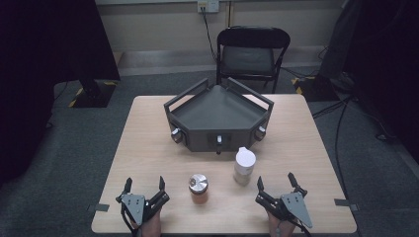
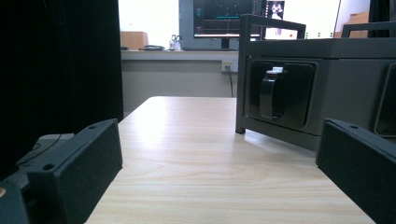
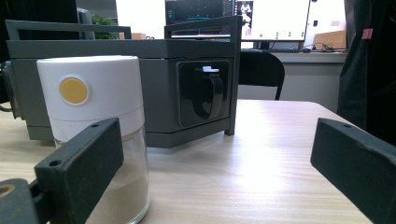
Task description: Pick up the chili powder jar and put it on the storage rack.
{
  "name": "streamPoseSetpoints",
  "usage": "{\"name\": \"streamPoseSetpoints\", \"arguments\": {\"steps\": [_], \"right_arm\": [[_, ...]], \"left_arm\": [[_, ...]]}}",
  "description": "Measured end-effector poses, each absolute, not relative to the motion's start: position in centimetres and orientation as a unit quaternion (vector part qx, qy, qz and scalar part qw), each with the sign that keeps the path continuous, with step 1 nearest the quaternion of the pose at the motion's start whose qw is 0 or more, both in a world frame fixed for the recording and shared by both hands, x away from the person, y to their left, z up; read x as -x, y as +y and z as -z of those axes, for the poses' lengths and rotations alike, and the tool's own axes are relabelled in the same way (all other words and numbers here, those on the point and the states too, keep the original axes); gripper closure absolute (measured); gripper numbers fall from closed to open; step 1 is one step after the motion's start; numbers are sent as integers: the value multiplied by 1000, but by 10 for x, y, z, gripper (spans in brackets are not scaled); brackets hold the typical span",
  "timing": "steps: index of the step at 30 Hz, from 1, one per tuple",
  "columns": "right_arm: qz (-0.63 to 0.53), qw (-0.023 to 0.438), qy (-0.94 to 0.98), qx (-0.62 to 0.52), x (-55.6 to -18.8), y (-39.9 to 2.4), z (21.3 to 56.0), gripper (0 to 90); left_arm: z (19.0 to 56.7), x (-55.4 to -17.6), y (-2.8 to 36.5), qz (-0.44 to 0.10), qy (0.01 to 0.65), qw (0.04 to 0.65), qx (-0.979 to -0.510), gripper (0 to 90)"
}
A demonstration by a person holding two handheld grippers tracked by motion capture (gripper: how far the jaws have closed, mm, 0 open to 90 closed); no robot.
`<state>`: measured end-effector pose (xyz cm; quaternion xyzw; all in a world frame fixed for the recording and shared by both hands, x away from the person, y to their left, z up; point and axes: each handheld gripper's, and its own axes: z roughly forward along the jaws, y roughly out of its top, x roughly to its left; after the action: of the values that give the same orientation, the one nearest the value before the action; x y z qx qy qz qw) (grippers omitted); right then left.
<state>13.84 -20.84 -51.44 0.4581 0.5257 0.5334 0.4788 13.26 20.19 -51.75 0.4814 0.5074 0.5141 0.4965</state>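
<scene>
High view has me resting both on the tabletop (image 1: pixel 148 123), left hand-held gripper (image 1: pixel 144 186) and right hand-held gripper (image 1: pixel 276 183) spread wide and empty, silver-capped jar (image 1: pixel 198 188) between them, white-lidded jar (image 1: pixel 244 165) just ahead of my right, probably for easy reach.

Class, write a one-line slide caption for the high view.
Two open grippers rest before two jars and a grey rack.

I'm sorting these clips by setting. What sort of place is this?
Most likely an office or lab set up for recording: a wooden table on grey carpet, a black folding chair, trailing floor cables, and lit monitors on a desk behind.
</scene>
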Motion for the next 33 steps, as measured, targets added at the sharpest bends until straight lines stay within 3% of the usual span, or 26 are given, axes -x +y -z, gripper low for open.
{"name": "streamPoseSetpoints", "arguments": {"steps": [33], "right_arm": [[-533, 479, 525, -459, -138, -208, 514, 11]], "left_arm": [[516, -134, 206, -505, 507, 501, -486, 0]]}}
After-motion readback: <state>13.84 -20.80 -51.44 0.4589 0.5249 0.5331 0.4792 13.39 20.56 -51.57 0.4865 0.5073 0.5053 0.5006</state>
